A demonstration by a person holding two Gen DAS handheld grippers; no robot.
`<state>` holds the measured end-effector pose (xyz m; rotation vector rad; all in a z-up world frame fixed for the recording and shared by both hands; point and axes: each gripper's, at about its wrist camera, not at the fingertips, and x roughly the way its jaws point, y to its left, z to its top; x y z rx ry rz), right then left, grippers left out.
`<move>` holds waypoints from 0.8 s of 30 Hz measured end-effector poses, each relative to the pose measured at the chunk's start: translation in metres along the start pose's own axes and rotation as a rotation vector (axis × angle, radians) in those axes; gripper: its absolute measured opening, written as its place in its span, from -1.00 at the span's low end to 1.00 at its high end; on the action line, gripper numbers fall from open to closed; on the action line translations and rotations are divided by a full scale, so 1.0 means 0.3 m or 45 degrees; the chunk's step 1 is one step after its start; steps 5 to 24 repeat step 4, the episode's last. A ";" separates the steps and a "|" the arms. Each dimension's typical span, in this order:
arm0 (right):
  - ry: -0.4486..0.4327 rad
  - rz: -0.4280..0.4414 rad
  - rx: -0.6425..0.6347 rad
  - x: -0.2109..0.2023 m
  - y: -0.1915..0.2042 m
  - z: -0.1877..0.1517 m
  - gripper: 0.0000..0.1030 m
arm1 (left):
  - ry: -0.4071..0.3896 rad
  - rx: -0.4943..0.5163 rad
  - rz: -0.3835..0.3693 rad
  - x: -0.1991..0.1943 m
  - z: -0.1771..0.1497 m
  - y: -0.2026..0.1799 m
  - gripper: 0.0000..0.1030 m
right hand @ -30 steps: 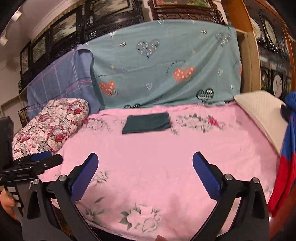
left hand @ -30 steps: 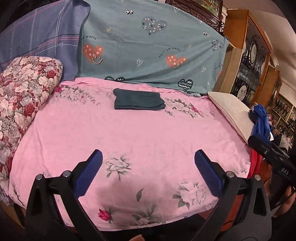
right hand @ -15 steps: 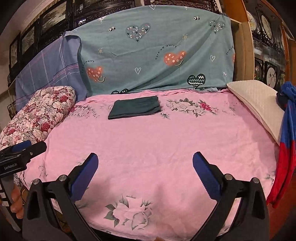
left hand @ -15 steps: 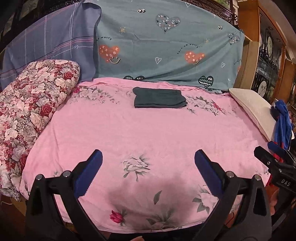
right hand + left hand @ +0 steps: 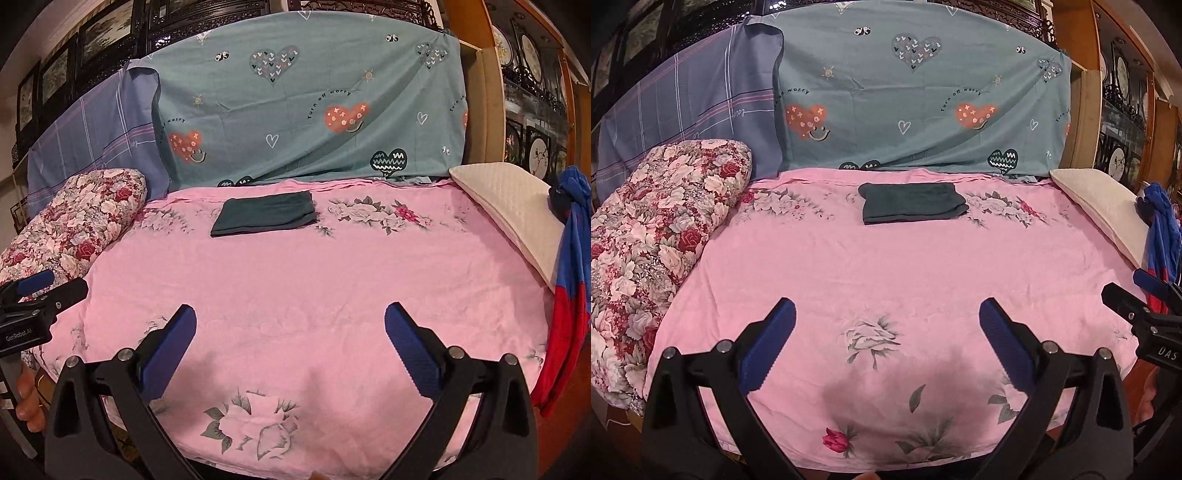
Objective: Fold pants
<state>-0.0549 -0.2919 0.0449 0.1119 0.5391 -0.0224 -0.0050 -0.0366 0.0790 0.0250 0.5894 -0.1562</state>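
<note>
both grippers have drawn back and levelled out over the last second, so the bed fills more of each view and the dark bundle sits squarer ahead. left gripper hangs over the near edge of the bed, fingers spread wide apart with nothing between them; right gripper is the same, fingers wide apart and empty. pants lie far up the pink sheet, just short of the teal heart-print cloth draped behind, already looking like a flat folded rectangle. from the left gripper they sit at about twelve o'clock; from the right gripper they sit nearer eleven o'clock. their long axis runs nine to three, square across both approaches. both hands are well apart from them, and i'd judge the left slightly better lined up, though neither is clearly nearer. floral quilt is bunched at nine o'clock, a cream pillow and a blue and red garment at three. to my eye the folding looks about done; any further move would mean a long reach straight up the bed.
</note>
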 end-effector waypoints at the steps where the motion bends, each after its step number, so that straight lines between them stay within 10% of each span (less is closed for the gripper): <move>1: -0.001 0.001 0.000 0.000 -0.002 0.000 0.97 | -0.001 -0.005 0.010 0.001 0.001 0.004 0.96; 24: 0.000 -0.004 -0.003 0.001 0.000 -0.004 0.97 | -0.001 -0.020 0.025 0.000 0.000 0.012 0.96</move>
